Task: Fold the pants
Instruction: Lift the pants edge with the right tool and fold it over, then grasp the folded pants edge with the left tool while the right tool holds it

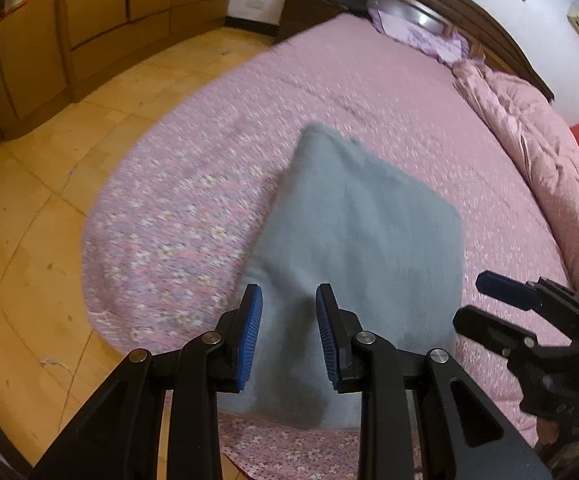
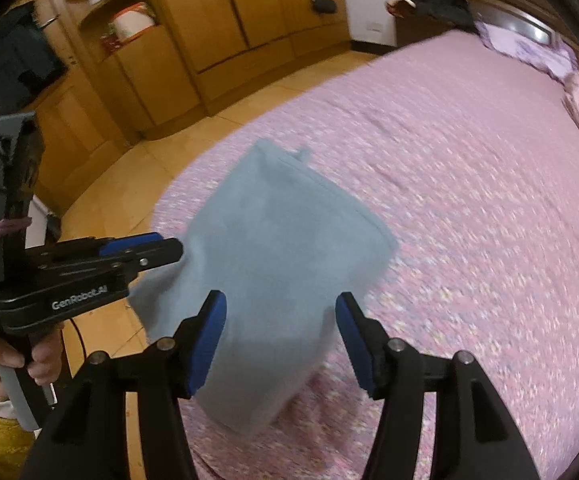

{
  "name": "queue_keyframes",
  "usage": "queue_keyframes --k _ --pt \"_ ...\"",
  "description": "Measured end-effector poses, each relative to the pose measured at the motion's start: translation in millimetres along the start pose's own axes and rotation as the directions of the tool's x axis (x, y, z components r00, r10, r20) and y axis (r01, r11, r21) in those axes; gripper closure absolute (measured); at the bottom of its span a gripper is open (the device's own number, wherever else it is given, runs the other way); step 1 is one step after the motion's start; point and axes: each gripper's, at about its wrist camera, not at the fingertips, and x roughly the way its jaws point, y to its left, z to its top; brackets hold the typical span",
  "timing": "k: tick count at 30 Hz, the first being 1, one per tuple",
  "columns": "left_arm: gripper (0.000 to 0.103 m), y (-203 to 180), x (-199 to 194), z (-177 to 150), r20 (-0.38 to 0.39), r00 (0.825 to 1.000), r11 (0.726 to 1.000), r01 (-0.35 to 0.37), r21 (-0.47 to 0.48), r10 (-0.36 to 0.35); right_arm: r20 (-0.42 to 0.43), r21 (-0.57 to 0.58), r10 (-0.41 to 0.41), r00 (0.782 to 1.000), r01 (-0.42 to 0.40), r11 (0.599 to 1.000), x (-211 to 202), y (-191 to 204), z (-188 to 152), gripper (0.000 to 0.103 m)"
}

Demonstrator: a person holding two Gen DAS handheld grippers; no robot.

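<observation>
The grey-blue pants (image 1: 353,248) lie folded into a compact bundle on the pink flowered bedspread (image 1: 217,160), near the bed's foot corner. My left gripper (image 1: 289,336) is open and empty, its blue pads just above the near edge of the bundle. My right gripper (image 2: 281,344) is open and empty over the same bundle (image 2: 281,248). The right gripper also shows at the right edge of the left wrist view (image 1: 489,300). The left gripper shows at the left of the right wrist view (image 2: 157,248), beside the pants' left edge.
The bed's edge (image 1: 101,280) drops to a tan tiled floor (image 1: 49,208). Wooden wardrobes (image 2: 209,40) line the far wall. A pink quilt (image 1: 537,152) and lilac pillows (image 1: 421,32) lie by the dark headboard (image 1: 469,12).
</observation>
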Motion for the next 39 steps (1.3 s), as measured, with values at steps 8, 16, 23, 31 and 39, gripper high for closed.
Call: queue_keyframes --k 8,16,23,31,39 --pt "0.081 -1.2 21.7 -3.4 -0.049 0.999 1.0 -0.007 0.016 0.008 -0.053 0.086 0.001 0.999 0.003 0.996 26.2 -23.9 -4.4 0.043" --pt "0.071 4.7 28.2 -0.7 -0.042 0.999 0.999 -0.023 0.03 0.024 -0.074 0.111 0.035 0.997 -0.026 0.993 42.1 -22.3 -6.2 0.041" --pt "0.06 9.7 32.0 0.2 -0.026 0.999 0.998 -0.046 0.05 0.047 -0.095 0.128 0.066 0.993 -0.054 0.99 56.4 -22.0 -8.2 0.041" --pt "0.057 16.6 35.8 1.0 -0.026 0.999 0.999 -0.019 0.039 0.02 -0.103 0.129 0.073 0.992 -0.06 0.99 64.9 -18.8 -11.0 0.039" --pt "0.057 18.6 40.6 3.2 -0.016 1.0 0.999 0.012 0.05 -0.011 -0.097 0.128 0.076 0.992 -0.063 0.99 70.4 -16.0 -12.3 0.037"
